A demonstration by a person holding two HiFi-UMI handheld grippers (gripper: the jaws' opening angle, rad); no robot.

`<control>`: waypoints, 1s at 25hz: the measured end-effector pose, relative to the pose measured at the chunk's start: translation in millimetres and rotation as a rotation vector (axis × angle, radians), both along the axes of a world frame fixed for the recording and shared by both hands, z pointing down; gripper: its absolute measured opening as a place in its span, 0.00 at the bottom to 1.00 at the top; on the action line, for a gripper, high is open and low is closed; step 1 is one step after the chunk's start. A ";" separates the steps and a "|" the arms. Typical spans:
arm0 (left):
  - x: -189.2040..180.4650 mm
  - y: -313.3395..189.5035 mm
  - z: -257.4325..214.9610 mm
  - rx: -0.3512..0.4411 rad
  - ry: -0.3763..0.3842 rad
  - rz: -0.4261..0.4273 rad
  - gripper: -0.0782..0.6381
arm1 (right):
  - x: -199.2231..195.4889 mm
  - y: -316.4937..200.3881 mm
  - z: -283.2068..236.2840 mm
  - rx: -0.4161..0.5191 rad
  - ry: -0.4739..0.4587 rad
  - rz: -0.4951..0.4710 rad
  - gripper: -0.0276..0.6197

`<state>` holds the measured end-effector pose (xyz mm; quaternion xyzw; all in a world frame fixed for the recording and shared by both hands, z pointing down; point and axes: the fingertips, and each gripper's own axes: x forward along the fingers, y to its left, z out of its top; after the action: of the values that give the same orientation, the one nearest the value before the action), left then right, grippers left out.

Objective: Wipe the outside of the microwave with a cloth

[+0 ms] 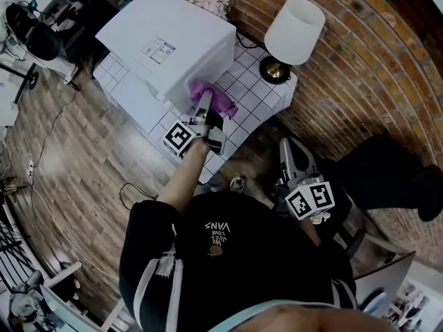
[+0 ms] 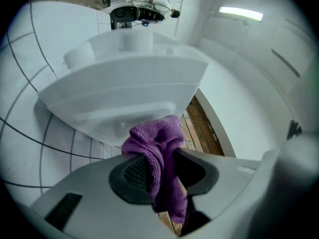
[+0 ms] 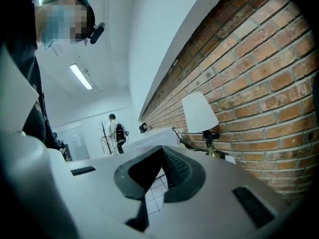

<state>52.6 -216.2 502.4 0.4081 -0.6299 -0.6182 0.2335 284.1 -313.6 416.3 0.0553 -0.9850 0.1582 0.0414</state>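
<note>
A white microwave point(image 1: 169, 43) stands on a white tiled table point(image 1: 259, 92). My left gripper point(image 1: 205, 111) is shut on a purple cloth point(image 1: 216, 97) and holds it against the microwave's near lower corner. In the left gripper view the cloth point(image 2: 158, 151) bunches between the jaws and hangs down, with the microwave point(image 2: 124, 83) just beyond it. My right gripper point(image 1: 286, 151) is held back near the person's body, away from the table, and it is shut with nothing in it. In the right gripper view my right gripper point(image 3: 160, 152) points along the brick wall.
A white-shaded lamp point(image 1: 292, 33) with a brass base stands on the table's right end, against the brick wall point(image 1: 360, 68); the lamp point(image 3: 200, 113) also shows in the right gripper view. A cable point(image 1: 131, 192) trails over the wooden floor on the left. A person point(image 3: 117, 132) stands far off.
</note>
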 end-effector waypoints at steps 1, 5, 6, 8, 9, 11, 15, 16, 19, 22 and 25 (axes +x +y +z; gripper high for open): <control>3.6 10.8 0.5 0.007 0.004 -0.009 0.30 | -2.1 4.3 1.2 -0.002 0.001 -0.012 0.04; 13.4 52.3 13.8 -0.028 0.016 -0.067 0.29 | -5.7 15.3 6.2 -0.011 0.009 -0.046 0.04; 14.1 61.0 20.0 -0.046 0.021 -0.083 0.30 | -5.6 16.2 7.3 -0.013 0.011 -0.051 0.04; 12.1 73.0 31.9 -0.062 0.038 -0.108 0.29 | -4.9 16.8 8.9 -0.014 0.015 -0.056 0.04; 9.7 76.6 37.1 -0.065 0.045 -0.119 0.29 | -4.0 16.7 9.5 -0.014 0.017 -0.056 0.04; 3.8 77.8 44.2 -0.068 0.049 -0.134 0.29 | -0.4 14.9 10.2 -0.013 0.022 -0.049 0.04; -6.2 58.3 48.9 -0.033 0.084 -0.132 0.29 | 13.1 3.2 11.9 -0.010 0.033 -0.006 0.04; -8.6 51.4 53.1 -0.026 0.105 -0.129 0.29 | 17.4 -0.9 13.0 -0.010 0.036 0.010 0.04; -19.6 24.2 56.2 -0.025 0.096 -0.114 0.29 | 31.0 -15.6 15.8 -0.009 0.044 0.061 0.04; -32.7 -7.0 50.3 -0.033 0.054 -0.107 0.29 | 45.0 -30.5 16.8 -0.008 0.053 0.116 0.04; -40.6 -42.2 51.7 -0.037 0.045 -0.084 0.29 | 59.7 -44.2 18.9 -0.009 0.065 0.176 0.04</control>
<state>12.0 -258.3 554.1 0.3629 -0.6525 -0.6246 0.2288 343.8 -357.8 435.1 0.1467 -0.9737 0.1640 0.0594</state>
